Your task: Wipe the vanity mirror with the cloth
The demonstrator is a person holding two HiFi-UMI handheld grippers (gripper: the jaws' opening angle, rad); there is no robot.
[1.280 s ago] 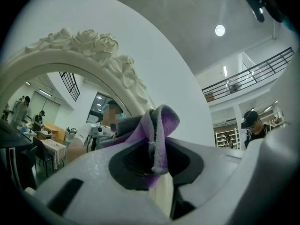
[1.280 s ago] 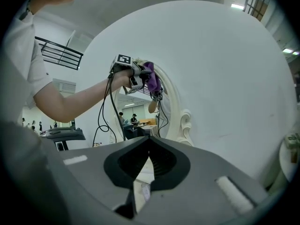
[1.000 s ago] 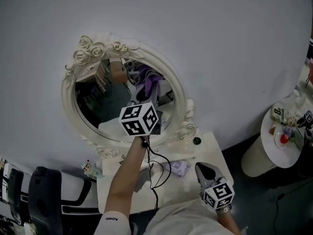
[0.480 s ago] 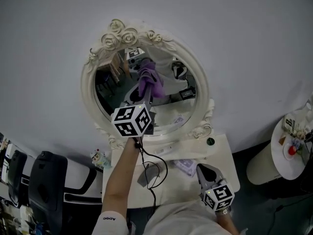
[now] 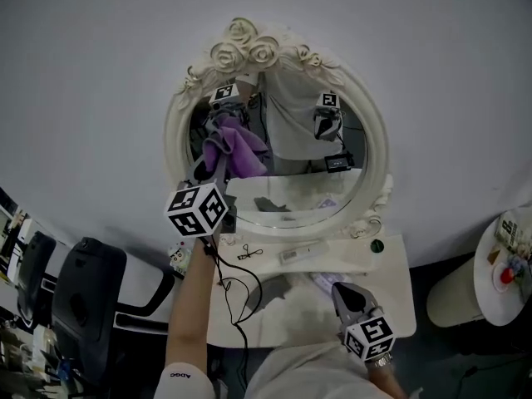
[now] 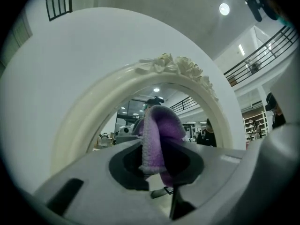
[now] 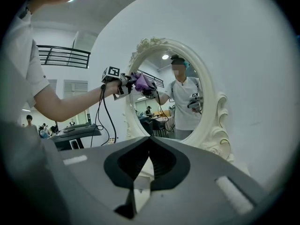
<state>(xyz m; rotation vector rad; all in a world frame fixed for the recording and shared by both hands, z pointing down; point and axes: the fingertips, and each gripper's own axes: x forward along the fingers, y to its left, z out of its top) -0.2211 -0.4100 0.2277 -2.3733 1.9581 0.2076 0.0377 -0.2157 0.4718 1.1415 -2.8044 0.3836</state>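
Observation:
The oval vanity mirror (image 5: 380, 140) has a cream frame with roses on top and stands on a white table. My left gripper (image 5: 214, 165) is raised at the glass's left side and is shut on a purple cloth (image 5: 235, 151), which lies at the glass. In the left gripper view the cloth (image 6: 157, 135) is pinched between the jaws, with the mirror frame (image 6: 89, 116) just beyond. My right gripper (image 5: 343, 289) hangs low over the table, shut and empty. The right gripper view looks past its closed jaws (image 7: 149, 150) at the mirror (image 7: 209, 83) and the cloth (image 7: 142, 82).
On the white vanity table (image 5: 395, 285) lie a white stick-like item (image 5: 298, 253), a purple packet (image 5: 326, 282), a small dark knob (image 5: 376, 245) and a figurine (image 5: 179, 258). A black chair (image 5: 83, 302) stands at left, a round side table (image 5: 499, 293) at right.
My left gripper has carried the cloth leftward across the glass, from the middle to the left side. The right gripper stays low over the table, shut.

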